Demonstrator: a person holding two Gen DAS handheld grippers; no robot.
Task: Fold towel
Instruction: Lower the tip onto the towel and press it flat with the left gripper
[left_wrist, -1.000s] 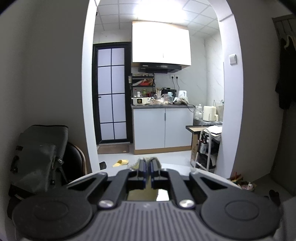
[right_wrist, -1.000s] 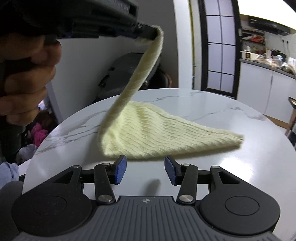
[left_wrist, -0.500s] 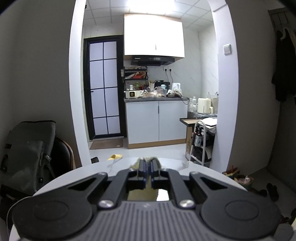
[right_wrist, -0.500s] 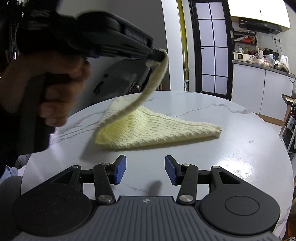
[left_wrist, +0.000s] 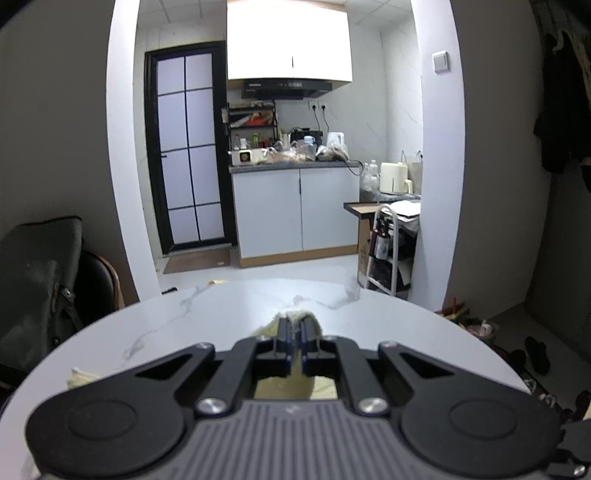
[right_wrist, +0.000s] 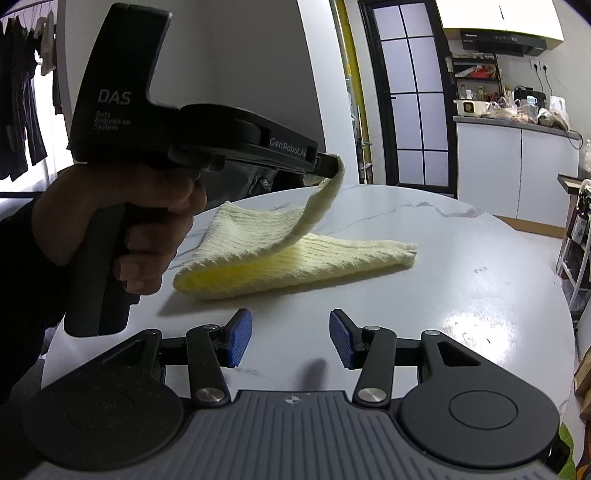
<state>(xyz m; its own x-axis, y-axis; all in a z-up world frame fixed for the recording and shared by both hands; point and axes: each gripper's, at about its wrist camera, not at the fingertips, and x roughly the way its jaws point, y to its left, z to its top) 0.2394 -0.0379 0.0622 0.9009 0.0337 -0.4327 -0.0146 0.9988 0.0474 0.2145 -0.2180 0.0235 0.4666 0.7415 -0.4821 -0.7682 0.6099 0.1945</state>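
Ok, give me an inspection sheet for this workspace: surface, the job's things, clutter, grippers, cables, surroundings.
Surface: round white marble-look table, glossy.
Job's things: yellow towel, partly folded on the table, one corner lifted off it.
Clutter: nothing seen on the table besides the towel.
Grippers: left hand-held gripper shut on the towel's lifted corner, above the table; right hand-held gripper open, empty, short of the towel's near edge.
Cables: two dark cords from wall sockets in the kitchen; none on the table.
Surroundings: black-framed glass door, white kitchen cabinets under a crowded counter, dark backpack on a chair.
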